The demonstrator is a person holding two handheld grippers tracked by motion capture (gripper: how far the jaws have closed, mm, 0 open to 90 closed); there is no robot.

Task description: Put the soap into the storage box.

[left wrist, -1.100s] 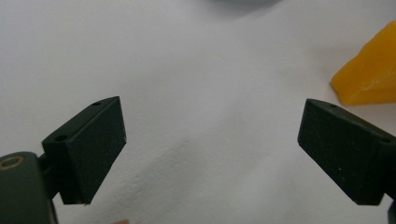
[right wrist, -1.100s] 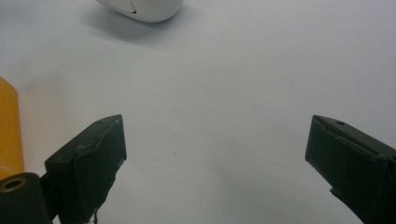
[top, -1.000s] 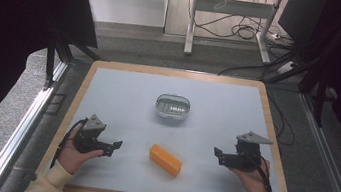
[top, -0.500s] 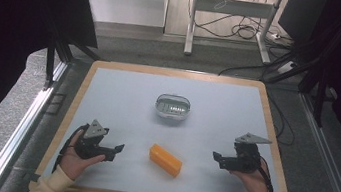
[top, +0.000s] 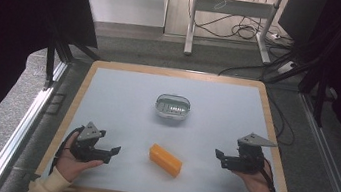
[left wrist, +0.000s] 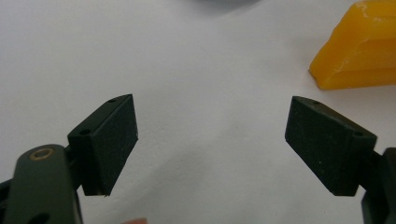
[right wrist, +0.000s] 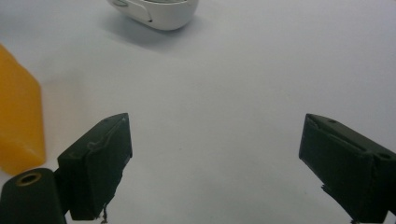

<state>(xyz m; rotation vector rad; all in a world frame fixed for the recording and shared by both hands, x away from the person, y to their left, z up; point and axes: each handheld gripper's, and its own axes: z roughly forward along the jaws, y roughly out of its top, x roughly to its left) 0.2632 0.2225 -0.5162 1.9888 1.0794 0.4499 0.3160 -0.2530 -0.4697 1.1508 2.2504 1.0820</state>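
An orange-yellow block (top: pixel 165 159) lies near the front middle of the pale blue table top (top: pixel 122 99). Behind it sits a white oval dish (top: pixel 172 107) with small things inside. My left gripper (top: pixel 112 151) rests low at the front left, open and empty, its jaws pointing right toward the block. The block (left wrist: pixel 357 49) fills the upper right of the left gripper view. My right gripper (top: pixel 218 156) sits at the front right, open and empty, pointing left. In the right gripper view the block (right wrist: pixel 18 116) stands at the left edge and the dish (right wrist: pixel 156 11) at the top.
A wooden rim (top: pixel 273 141) frames the table. Beyond the far edge are a metal desk frame (top: pixel 231 8) and loose cables (top: pixel 248 33) on the floor. Dark panels stand on both sides.
Both grippers have drawn back a little toward the front edge of the table. The block and the dish have stayed put.
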